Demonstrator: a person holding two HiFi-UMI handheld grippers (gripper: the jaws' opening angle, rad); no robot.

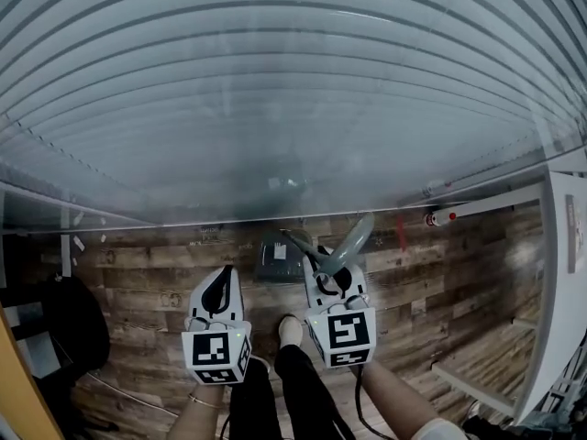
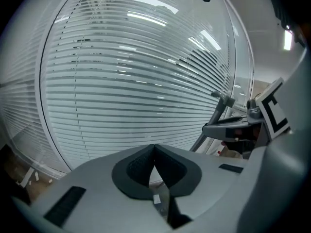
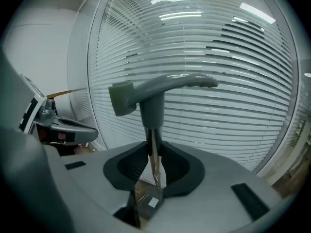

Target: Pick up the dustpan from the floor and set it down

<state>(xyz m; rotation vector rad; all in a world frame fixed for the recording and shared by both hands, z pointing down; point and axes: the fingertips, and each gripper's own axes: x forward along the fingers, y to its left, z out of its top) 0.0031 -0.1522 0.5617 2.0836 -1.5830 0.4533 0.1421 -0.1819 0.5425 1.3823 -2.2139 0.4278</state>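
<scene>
In the head view the grey dustpan (image 1: 278,256) hangs low over the wooden floor, close to the glass wall. Its long stem rises to a curved grey handle (image 1: 354,238). My right gripper (image 1: 323,269) is shut on the thin metal stem just below that handle. The right gripper view shows the stem (image 3: 153,152) pinched between the dark pads, with the handle (image 3: 160,89) above the right gripper (image 3: 154,174). My left gripper (image 1: 220,293) hovers to the left of the dustpan, apart from it. The left gripper (image 2: 154,168) is shut, its pad tips touching with nothing between them.
A glass wall with horizontal blinds (image 1: 293,90) stands straight ahead. The person's dark trouser legs and a white shoe (image 1: 290,330) are below the grippers. A black bag (image 1: 69,324) lies at the left. A white frame (image 1: 559,273) stands at the right.
</scene>
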